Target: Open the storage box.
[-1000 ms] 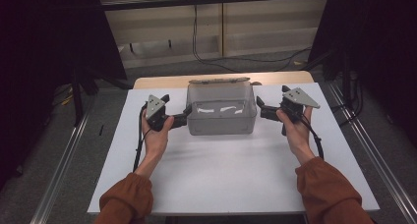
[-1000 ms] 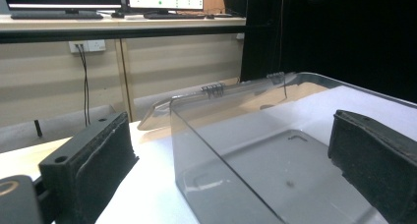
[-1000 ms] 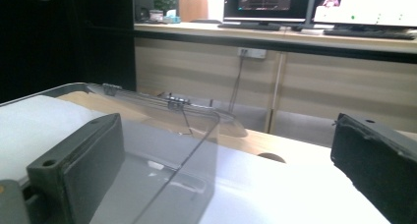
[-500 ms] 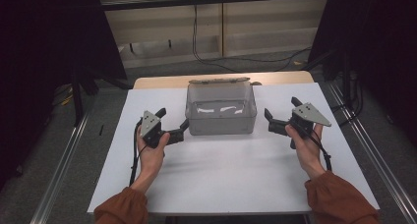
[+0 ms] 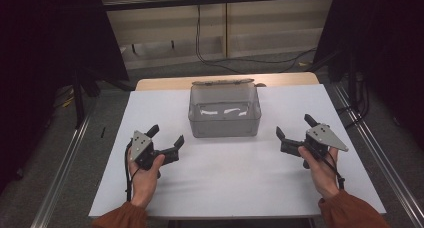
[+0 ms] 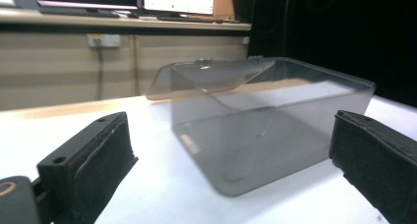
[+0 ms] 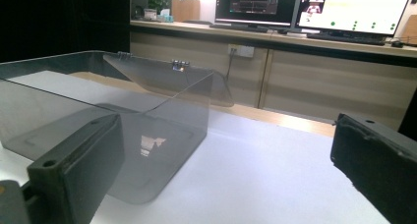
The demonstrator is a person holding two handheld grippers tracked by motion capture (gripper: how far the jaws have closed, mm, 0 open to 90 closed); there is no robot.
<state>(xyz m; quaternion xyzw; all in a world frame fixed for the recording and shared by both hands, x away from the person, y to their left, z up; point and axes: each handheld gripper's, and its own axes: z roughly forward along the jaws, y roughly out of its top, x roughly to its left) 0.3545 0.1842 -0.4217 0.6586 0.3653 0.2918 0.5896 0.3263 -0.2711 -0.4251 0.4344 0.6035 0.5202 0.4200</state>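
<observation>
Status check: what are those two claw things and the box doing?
Left gripper open, empty. Right gripper open, empty. Clear box between them, untouched. Nothing in the way.

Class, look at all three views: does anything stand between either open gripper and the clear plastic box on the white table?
Nothing visible does. Bare table lies between the left gripper, the right gripper and the clear box.

Dim room, bright white table (image 5: pixel 235 178); glare on clear box (image 5: pixel 225 109); near jaws blurred
</observation>
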